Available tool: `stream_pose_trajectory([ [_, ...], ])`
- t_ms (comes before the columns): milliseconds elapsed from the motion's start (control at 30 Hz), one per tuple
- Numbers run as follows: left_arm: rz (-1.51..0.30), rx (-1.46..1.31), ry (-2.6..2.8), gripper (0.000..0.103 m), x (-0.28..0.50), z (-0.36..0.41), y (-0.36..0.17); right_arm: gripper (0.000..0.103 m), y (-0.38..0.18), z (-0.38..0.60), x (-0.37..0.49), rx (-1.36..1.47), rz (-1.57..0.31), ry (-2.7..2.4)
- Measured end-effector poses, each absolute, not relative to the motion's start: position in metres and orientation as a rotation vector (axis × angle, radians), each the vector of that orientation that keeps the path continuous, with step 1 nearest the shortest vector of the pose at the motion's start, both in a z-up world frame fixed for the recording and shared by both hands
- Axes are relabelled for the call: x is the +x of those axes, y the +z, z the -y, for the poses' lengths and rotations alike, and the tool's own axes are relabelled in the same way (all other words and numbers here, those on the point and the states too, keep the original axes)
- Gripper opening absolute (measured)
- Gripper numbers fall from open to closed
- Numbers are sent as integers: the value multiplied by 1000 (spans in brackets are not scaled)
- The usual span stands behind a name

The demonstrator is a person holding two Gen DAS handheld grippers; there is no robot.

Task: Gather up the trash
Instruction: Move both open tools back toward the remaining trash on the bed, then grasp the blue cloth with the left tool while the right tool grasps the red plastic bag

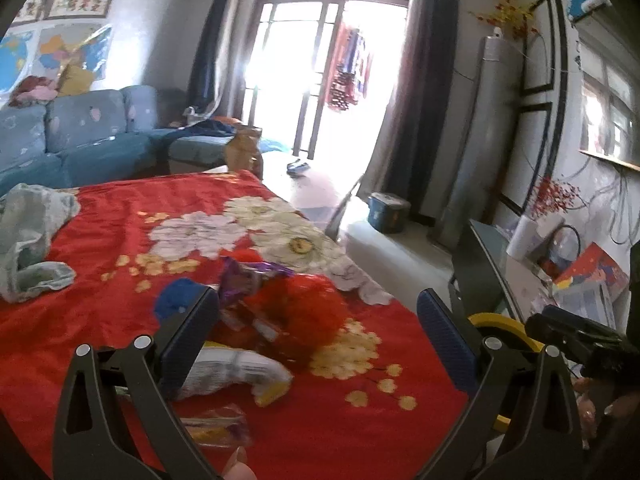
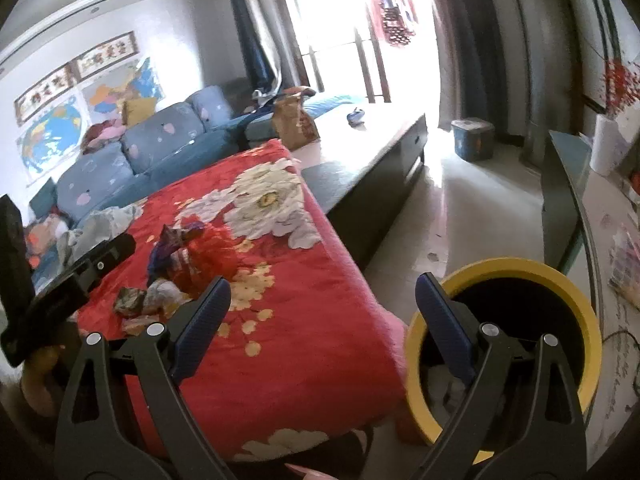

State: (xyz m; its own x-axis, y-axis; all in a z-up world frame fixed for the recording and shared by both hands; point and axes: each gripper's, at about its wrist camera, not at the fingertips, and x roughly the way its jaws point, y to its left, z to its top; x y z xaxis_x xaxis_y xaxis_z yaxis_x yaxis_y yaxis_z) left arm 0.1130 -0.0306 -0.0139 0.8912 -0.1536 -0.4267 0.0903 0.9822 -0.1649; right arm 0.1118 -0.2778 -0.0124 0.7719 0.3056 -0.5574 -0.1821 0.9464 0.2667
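Note:
Several wrappers lie on a red flowered blanket point(image 1: 120, 220). In the left wrist view I see a purple wrapper point(image 1: 244, 284), a red crinkled bag point(image 1: 308, 312), a white packet point(image 1: 236, 372) and a clear wrapper point(image 1: 220, 428). My left gripper point(image 1: 318, 320) is open and empty just above this pile. A yellow-rimmed bin point(image 2: 520, 344) stands on the floor beside the blanket's edge. My right gripper point(image 2: 322, 308) is open and empty, with its right finger over the bin's mouth. The pile point(image 2: 168, 272) lies to its left.
A crumpled pale cloth point(image 1: 28, 240) lies on the blanket's left side. A blue sofa point(image 1: 80, 136) is behind. A dark low table point(image 2: 372, 168) stands past the blanket. A glass-topped stand point(image 2: 576, 208) with clutter is at the right. A blue box point(image 2: 472, 140) sits by the curtain.

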Motion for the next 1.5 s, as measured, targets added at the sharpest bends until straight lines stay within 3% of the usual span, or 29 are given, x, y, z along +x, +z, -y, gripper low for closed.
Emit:
stream_pose_trajectory([
  [933,-465,-251,104,96,111,-81,-22,85,-10,180,143,82,-691,477],
  [1500,-630,-330,47,95,155,-117,-54,85,-37,150,203,87,-756,486],
])
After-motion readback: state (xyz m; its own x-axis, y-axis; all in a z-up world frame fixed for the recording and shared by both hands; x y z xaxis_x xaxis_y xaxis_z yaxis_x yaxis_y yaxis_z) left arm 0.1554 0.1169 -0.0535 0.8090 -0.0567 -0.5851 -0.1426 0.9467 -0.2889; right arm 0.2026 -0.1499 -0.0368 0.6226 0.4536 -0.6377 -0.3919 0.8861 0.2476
